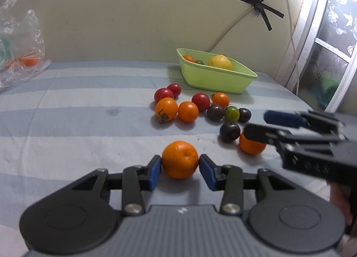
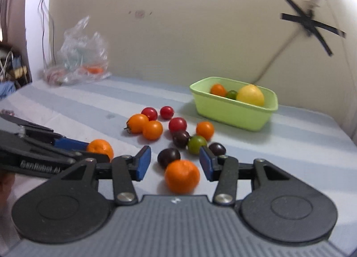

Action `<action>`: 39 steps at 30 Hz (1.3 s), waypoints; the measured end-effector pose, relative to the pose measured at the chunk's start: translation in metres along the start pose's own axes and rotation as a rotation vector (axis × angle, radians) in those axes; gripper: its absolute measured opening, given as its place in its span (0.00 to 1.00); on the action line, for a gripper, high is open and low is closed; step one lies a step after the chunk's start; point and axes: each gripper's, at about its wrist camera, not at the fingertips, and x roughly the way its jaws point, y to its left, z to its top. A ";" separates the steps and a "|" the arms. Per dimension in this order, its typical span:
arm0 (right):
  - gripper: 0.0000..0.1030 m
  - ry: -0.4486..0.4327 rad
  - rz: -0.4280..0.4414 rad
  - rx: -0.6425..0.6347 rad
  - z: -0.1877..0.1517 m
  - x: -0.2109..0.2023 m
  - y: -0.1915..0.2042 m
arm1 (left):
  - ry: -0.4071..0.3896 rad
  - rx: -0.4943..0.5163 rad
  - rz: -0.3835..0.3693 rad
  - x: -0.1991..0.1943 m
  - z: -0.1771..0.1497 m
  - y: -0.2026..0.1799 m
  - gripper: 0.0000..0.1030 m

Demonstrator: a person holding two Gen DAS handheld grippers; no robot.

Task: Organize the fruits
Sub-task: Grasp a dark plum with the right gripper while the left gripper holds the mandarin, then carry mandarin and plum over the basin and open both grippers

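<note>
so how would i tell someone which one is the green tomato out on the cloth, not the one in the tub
Start at the light green tub by the wall and come toward the camera, into the loose cluster of small fruit on the striped cloth. At the cluster's near right side sits the green tomato, wedged between dark purple ones. It is the only green fruit outside the tub.

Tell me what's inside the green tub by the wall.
Inside the green tub sit a yellow lemon, an orange tomato and a small green tomato. The near wall hides the tub's floor and anything lying lower.
</note>
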 end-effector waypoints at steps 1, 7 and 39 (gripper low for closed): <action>0.49 0.026 0.015 -0.003 0.005 0.007 -0.001 | -0.001 0.000 0.000 0.000 0.000 0.000 0.38; 0.48 0.151 0.077 0.012 0.015 0.042 -0.003 | -0.003 0.001 0.000 -0.001 -0.002 0.000 0.37; 0.38 0.053 0.181 -0.020 -0.025 -0.004 0.037 | -0.048 0.059 0.035 -0.044 -0.016 0.017 0.43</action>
